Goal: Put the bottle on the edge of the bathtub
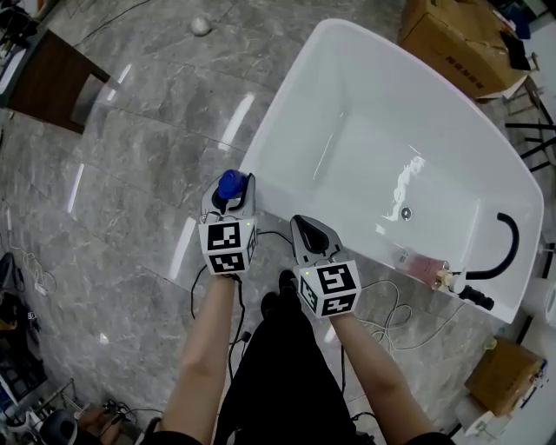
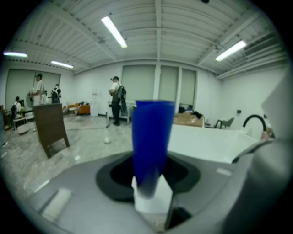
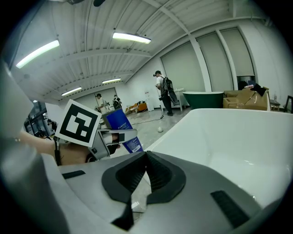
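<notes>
A blue bottle [image 1: 229, 182] stands upright between the jaws of my left gripper [image 1: 231, 200], which is shut on it. In the left gripper view the bottle [image 2: 151, 141] fills the middle, its lower part between the black pads. It hangs over the floor just left of the white bathtub's rim [image 1: 265, 139]. My right gripper [image 1: 306, 231] is beside it, close to the tub's near wall, shut with nothing in it. The right gripper view shows the pads meeting [image 3: 146, 171], the bottle [image 3: 122, 130] at the left and the bathtub [image 3: 229, 137] on the right.
A black faucet [image 1: 508, 252] and a pink item [image 1: 421, 268] sit at the tub's right end. Cardboard boxes [image 1: 460, 43] stand behind the tub. A brown board [image 1: 52, 83] and a white ball [image 1: 201, 26] are on the grey marble floor. Cables [image 1: 391, 313] lie by my feet. People [image 2: 116, 98] stand far off.
</notes>
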`<action>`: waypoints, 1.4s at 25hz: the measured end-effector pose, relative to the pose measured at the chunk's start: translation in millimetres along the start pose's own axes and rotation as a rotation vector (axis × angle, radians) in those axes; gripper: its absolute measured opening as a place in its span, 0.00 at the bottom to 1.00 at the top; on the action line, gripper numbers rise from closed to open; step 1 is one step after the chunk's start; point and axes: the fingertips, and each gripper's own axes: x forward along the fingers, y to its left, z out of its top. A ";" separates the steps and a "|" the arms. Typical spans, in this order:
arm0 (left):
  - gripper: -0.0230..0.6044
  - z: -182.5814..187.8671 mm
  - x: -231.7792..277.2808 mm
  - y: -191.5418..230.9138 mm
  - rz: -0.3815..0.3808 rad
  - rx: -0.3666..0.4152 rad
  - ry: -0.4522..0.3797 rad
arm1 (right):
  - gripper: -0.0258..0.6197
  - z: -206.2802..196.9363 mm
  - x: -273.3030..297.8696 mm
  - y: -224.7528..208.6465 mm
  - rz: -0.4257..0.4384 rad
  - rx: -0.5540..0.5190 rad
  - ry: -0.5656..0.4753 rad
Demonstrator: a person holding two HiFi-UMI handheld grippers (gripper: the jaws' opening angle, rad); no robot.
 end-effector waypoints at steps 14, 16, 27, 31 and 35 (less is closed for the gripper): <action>0.30 -21.4 18.4 -2.2 0.020 0.033 0.042 | 0.04 -11.3 4.9 -9.6 -0.008 0.019 0.015; 0.30 -23.7 19.4 -1.4 0.024 0.033 0.042 | 0.05 -11.6 5.3 -10.0 -0.007 0.017 0.017; 0.31 -23.4 24.6 2.0 -0.005 0.011 0.032 | 0.05 -11.9 6.7 -7.0 -0.010 0.012 0.024; 0.31 -23.7 24.7 2.2 -0.006 0.006 0.037 | 0.04 -12.3 5.6 -5.0 -0.009 0.008 0.025; 0.31 -23.6 24.8 1.7 -0.012 -0.005 0.044 | 0.05 -12.6 4.1 -3.8 -0.006 0.006 0.026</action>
